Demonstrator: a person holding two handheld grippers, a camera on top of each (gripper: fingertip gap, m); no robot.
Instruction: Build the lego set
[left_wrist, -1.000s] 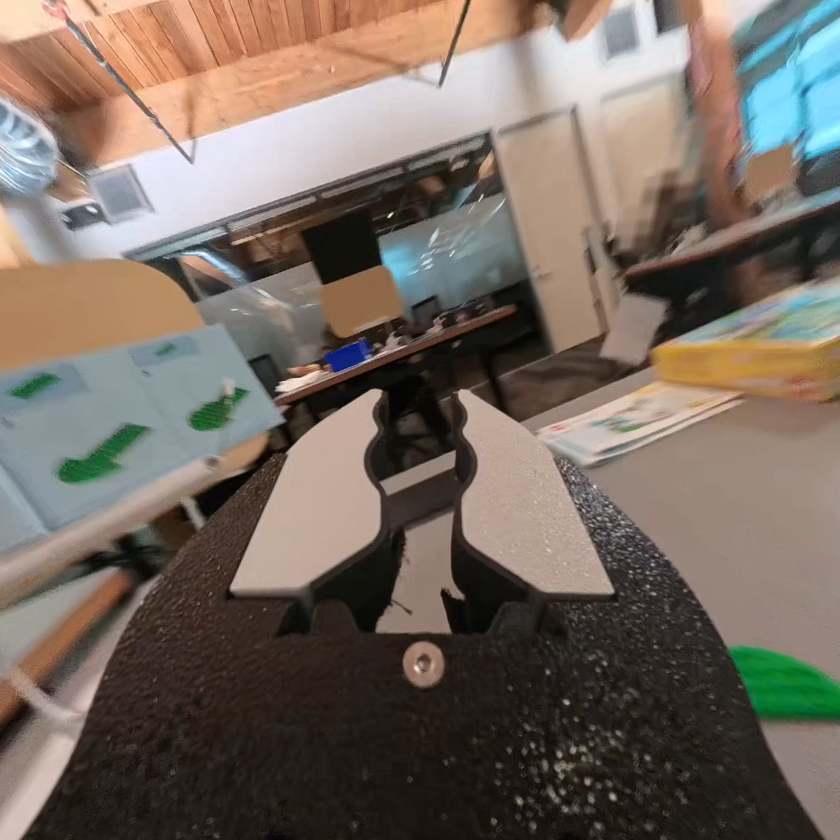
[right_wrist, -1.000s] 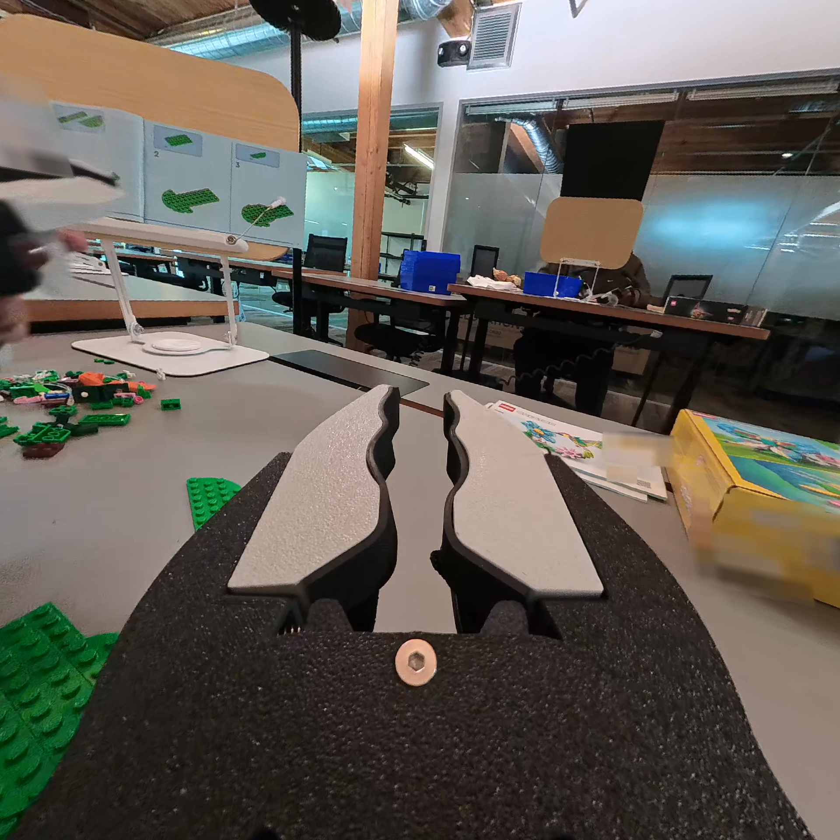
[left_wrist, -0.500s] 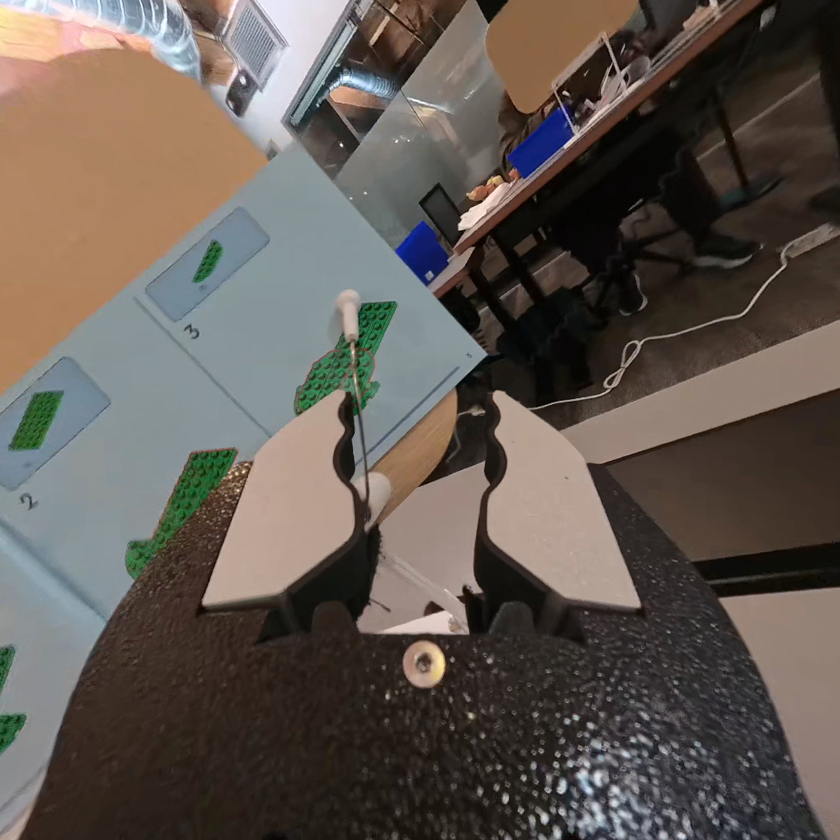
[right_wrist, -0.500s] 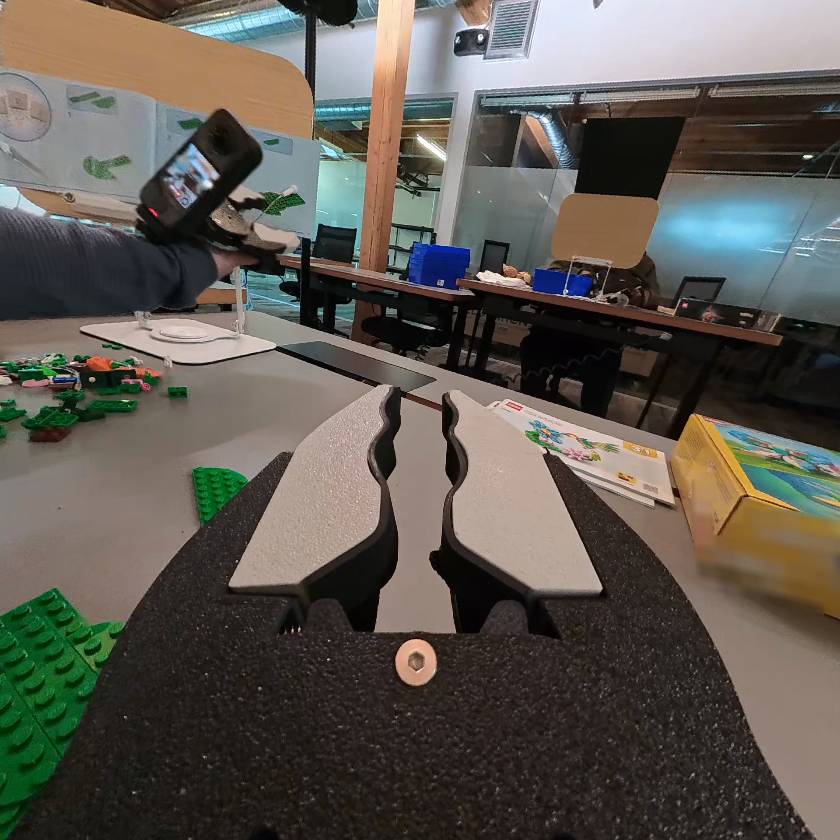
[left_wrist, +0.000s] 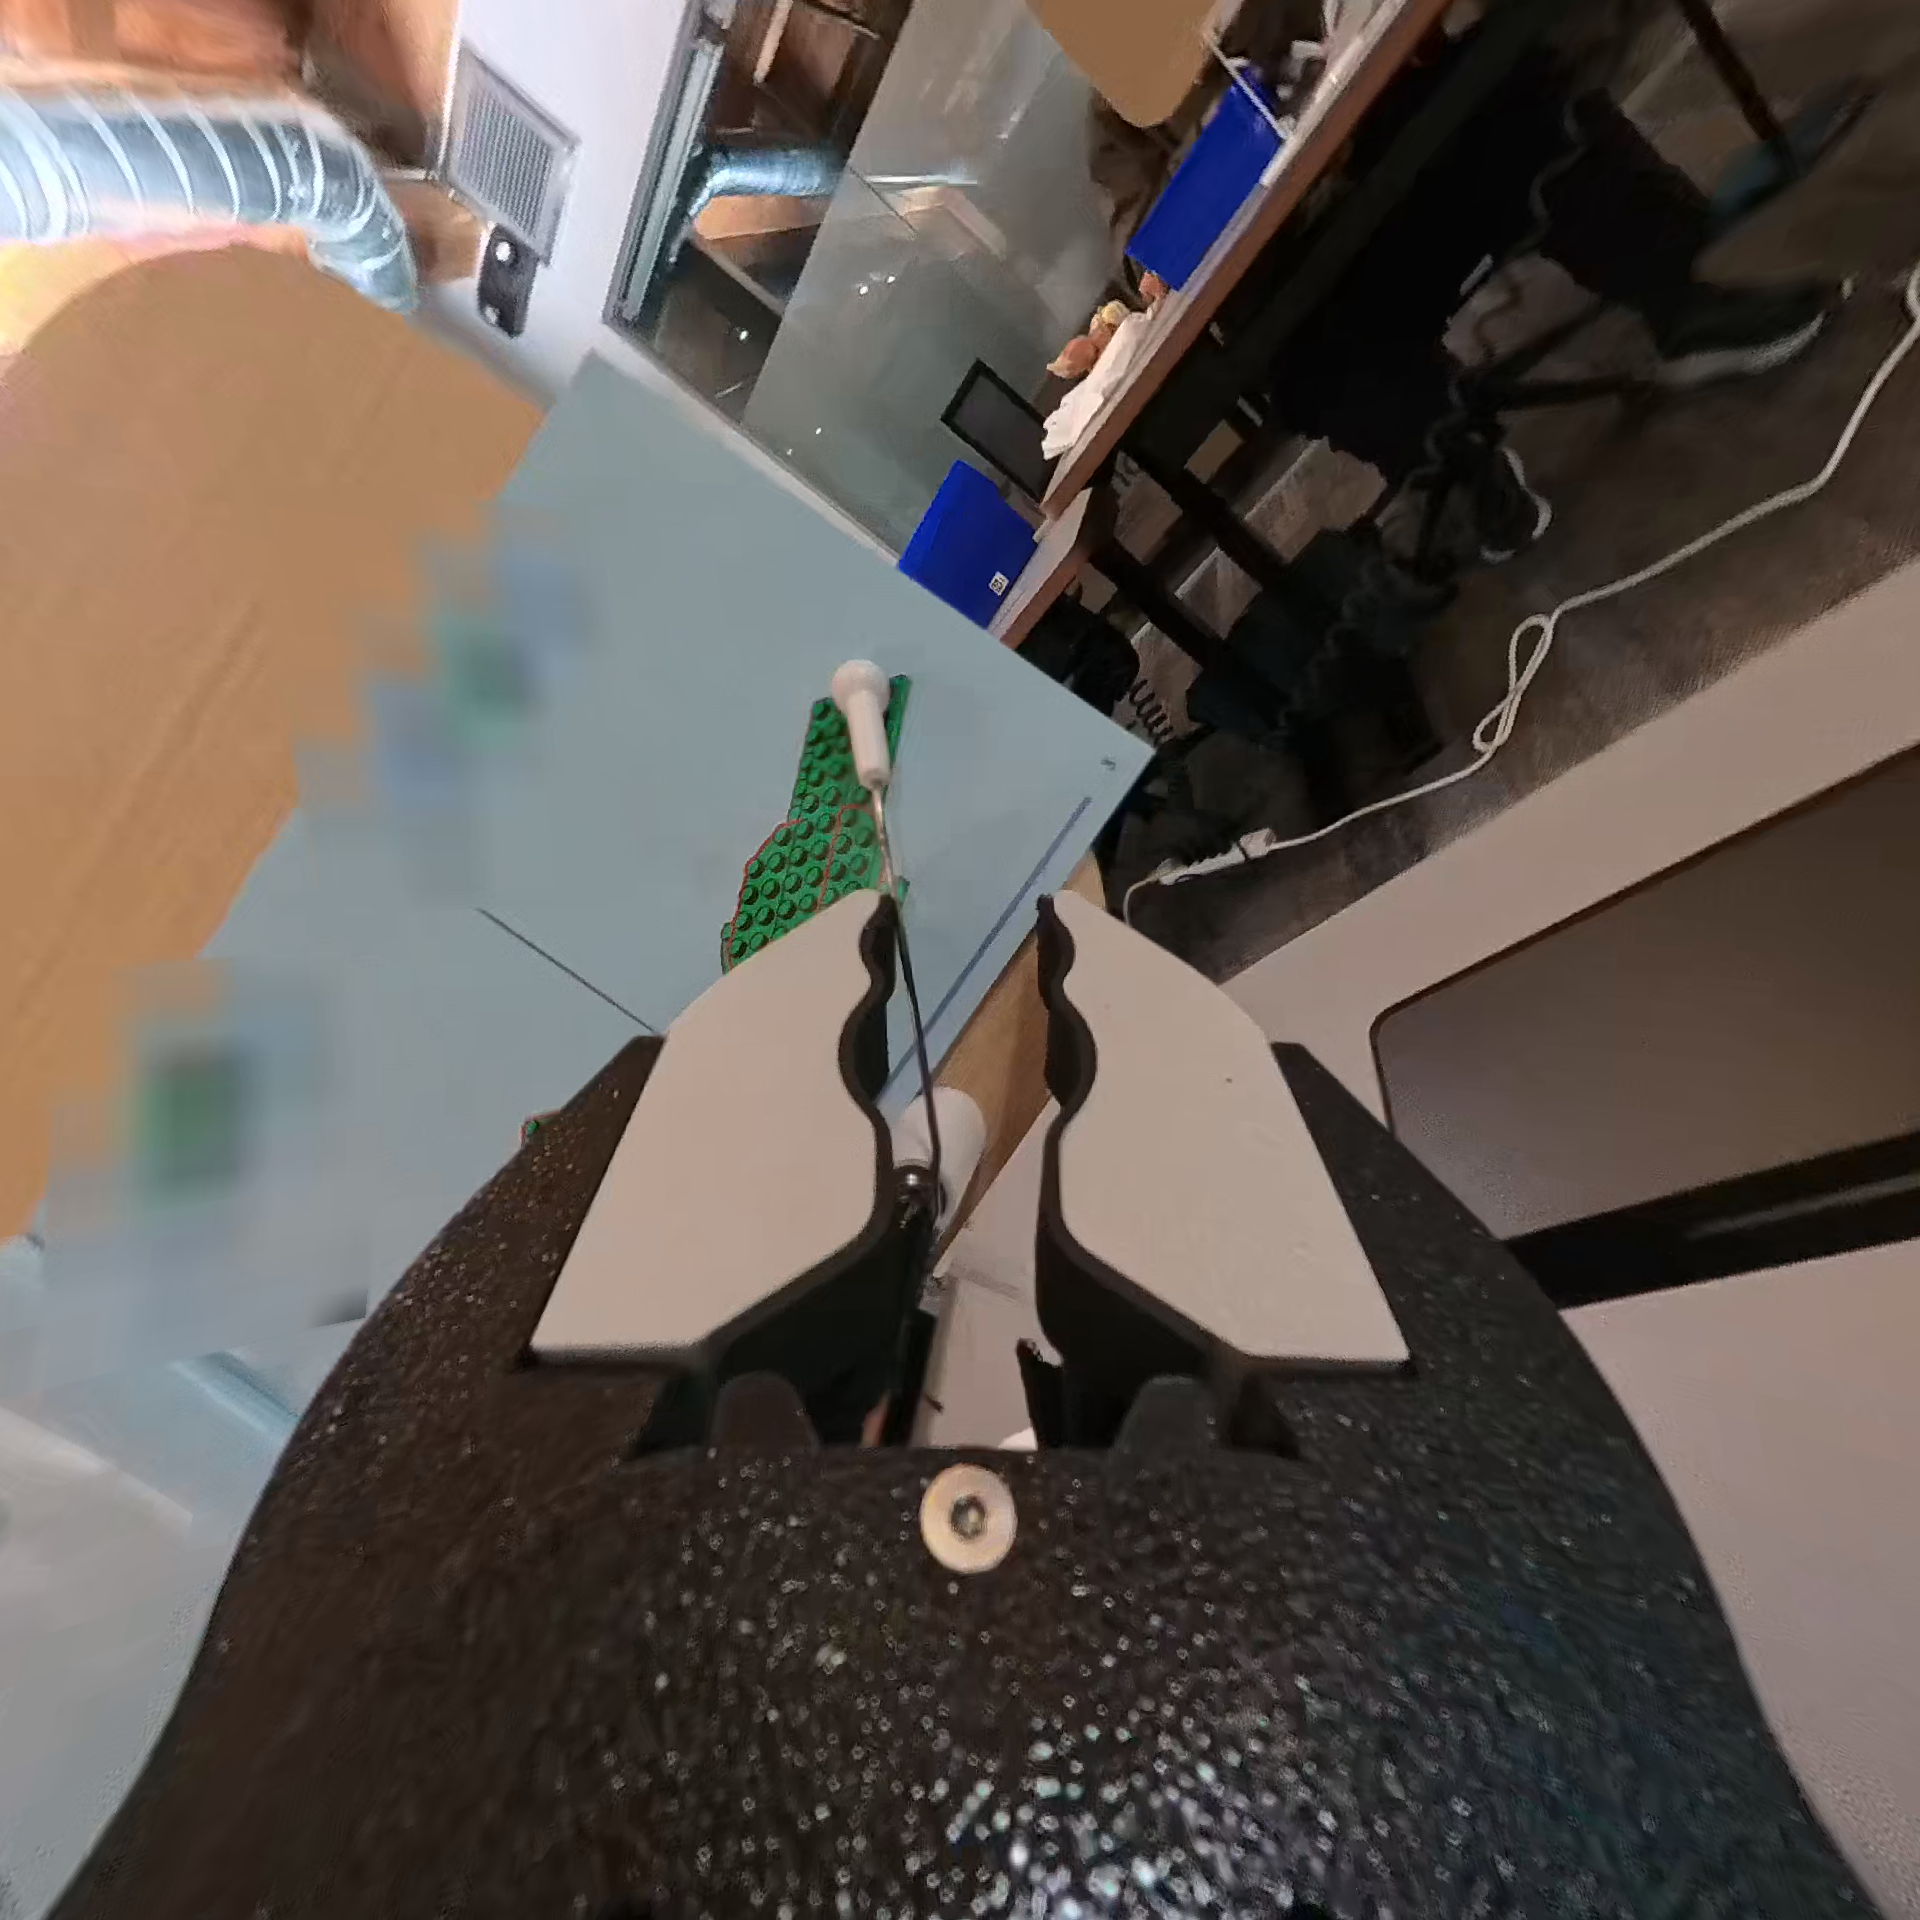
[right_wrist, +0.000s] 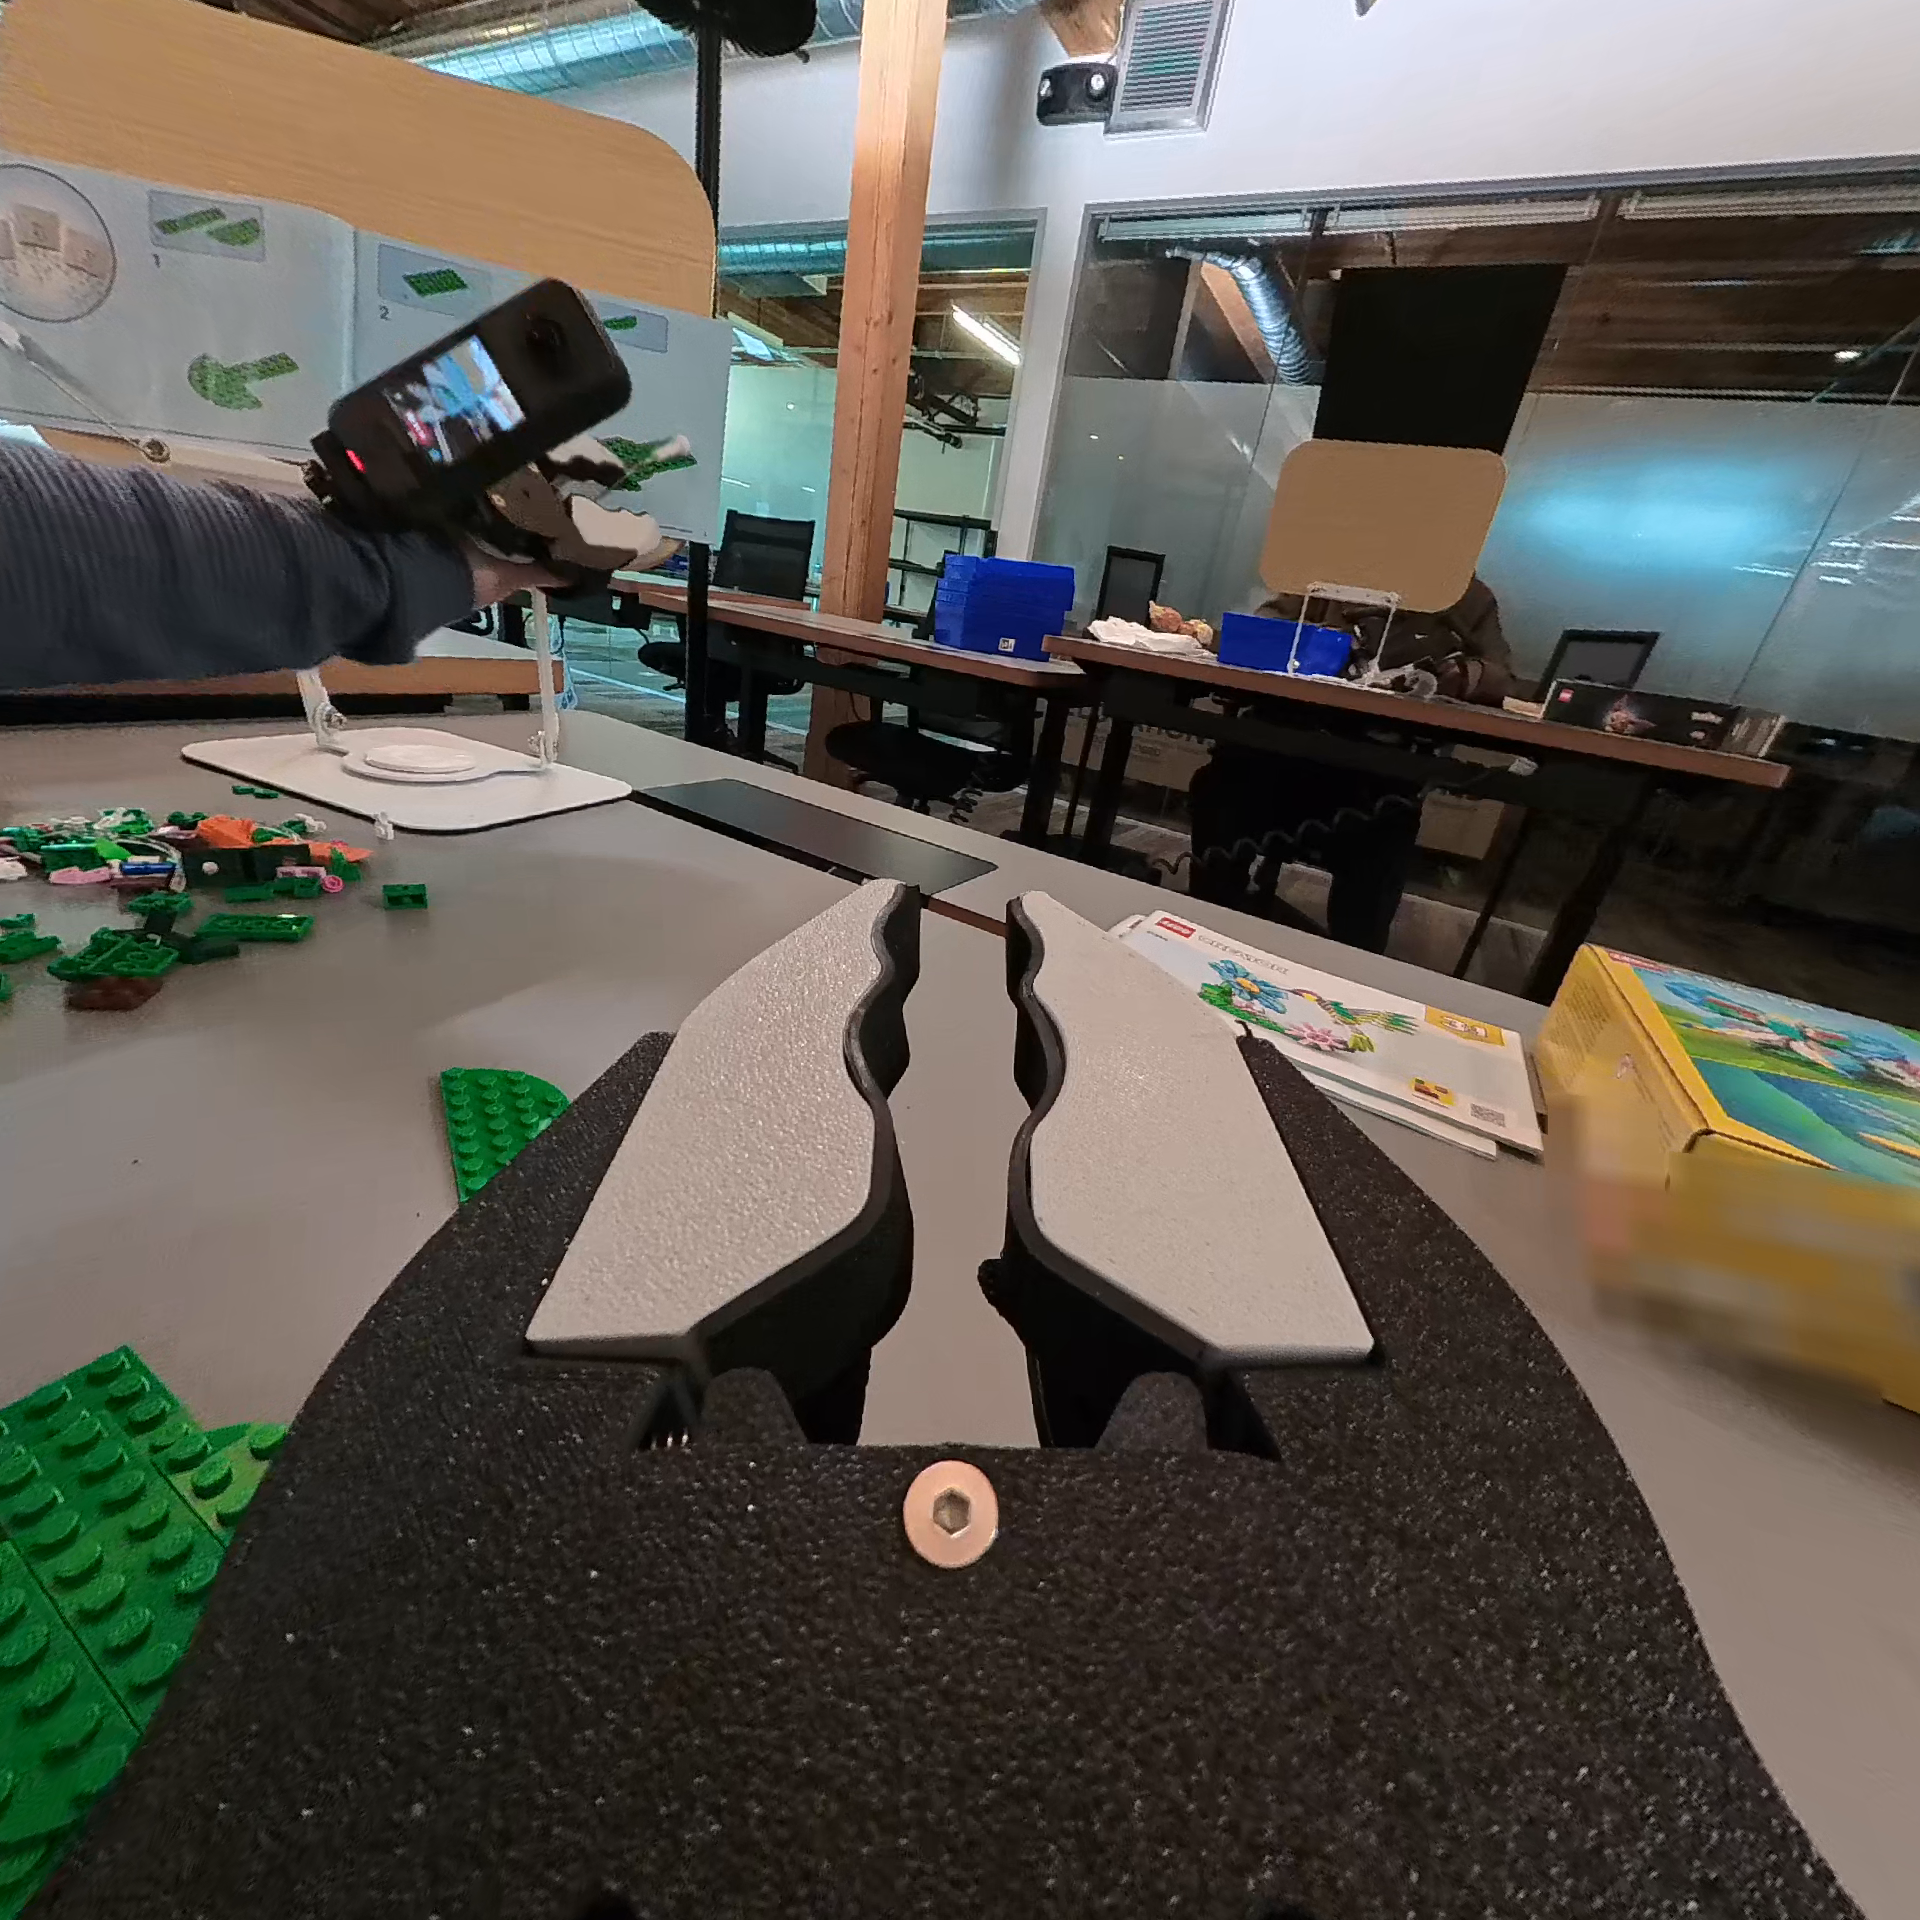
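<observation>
My left gripper is raised off the table and open at the instruction booklet on its stand. The stand's thin wire page holder, white-tipped, runs along the inner edge of the left finger and is not clamped. The right wrist view shows this gripper up at the booklet's lower right corner. My right gripper hovers low over the grey table, empty, its jaws a narrow gap apart. A green plate lies to its left. A larger green plate assembly lies at the bottom left.
A pile of loose bricks lies at the left of the table. The white stand base is behind it. A black inset panel is ahead. A second booklet and a yellow box lie at the right. Measured from the fingertips, the larger green plate assembly is 15 cm or so from the right gripper and 50 cm from the left.
My left gripper rose from over the table, swung left to the booklet stand, opened a little wider and closed in on the wire page holder. The right gripper stayed almost still.
</observation>
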